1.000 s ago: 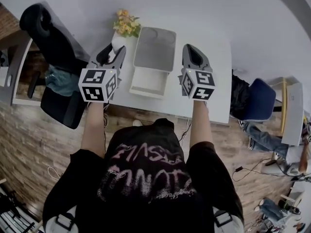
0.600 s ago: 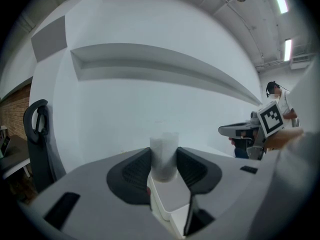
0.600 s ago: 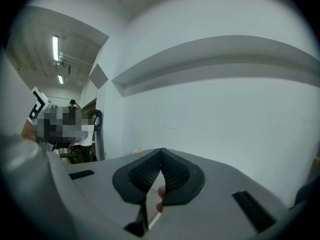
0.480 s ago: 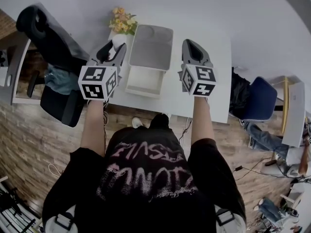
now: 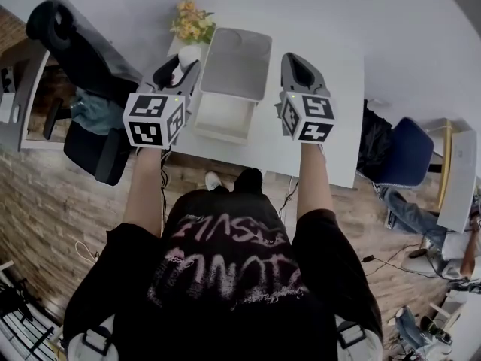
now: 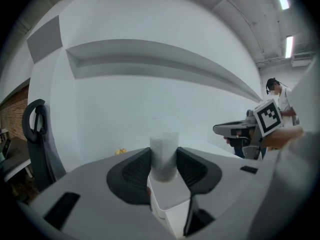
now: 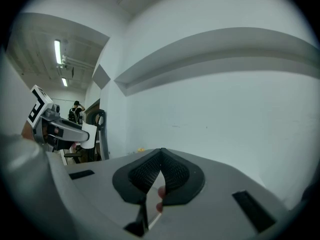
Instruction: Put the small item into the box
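The small item [image 6: 164, 153], a pale cup-like piece, is being pinched between the fingers [image 6: 134, 173] of the left gripper [image 5: 183, 69], with both pads being pressed against its sides. It is being held clear of the bench [image 5: 338, 126], so the pick-up is being counted as done.

The box [image 5: 222, 117] is lying open just to the right of those fingers and a little below them, with its lid [image 5: 239, 62] thrown back on the far side. In the left gripper view a white corner of the box is showing right under the pinched item. Nothing is being seen inside the box as far as the head view shows, so the drop is not yet made.

The right gripper [image 5: 297, 62] is being held across the box from the left fingers. Its own fingers [image 7: 172, 176] are being pressed together, with nothing being gripped between them.

What is left, by the look of it: the item is to be brought over the open box, the left fingers are to be spread, and the item is to be let fall inside.
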Demonstrator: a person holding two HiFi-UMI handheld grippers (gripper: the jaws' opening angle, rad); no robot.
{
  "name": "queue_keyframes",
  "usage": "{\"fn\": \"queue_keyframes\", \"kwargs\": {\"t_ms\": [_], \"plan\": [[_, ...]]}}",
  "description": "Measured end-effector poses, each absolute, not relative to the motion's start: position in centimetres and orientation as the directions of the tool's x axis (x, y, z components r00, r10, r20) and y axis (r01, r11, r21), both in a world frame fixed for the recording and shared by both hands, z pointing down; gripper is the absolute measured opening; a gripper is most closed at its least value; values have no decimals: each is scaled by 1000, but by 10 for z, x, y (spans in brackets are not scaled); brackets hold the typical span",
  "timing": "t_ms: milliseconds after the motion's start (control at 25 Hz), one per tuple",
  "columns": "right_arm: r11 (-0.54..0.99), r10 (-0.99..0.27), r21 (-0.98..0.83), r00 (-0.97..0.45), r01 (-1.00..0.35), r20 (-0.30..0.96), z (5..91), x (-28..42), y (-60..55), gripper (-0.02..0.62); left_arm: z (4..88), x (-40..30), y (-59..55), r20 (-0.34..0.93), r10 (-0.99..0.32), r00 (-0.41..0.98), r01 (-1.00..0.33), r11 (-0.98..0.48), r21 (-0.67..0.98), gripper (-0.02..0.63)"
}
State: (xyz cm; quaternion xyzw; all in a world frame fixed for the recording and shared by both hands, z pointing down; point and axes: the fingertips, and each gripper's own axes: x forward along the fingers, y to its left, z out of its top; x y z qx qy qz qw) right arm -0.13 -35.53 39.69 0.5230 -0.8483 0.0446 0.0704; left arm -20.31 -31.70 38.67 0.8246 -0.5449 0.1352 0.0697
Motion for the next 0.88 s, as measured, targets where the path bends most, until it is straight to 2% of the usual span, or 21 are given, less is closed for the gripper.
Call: {"fn": "queue_keyframes", "kwargs": {"t_ms": [880], "plan": [[431, -883, -48, -432, -901, 184, 413, 11, -364, 9, 496, -149, -296, 539, -701, 468, -857, -509, 81, 163]]}}
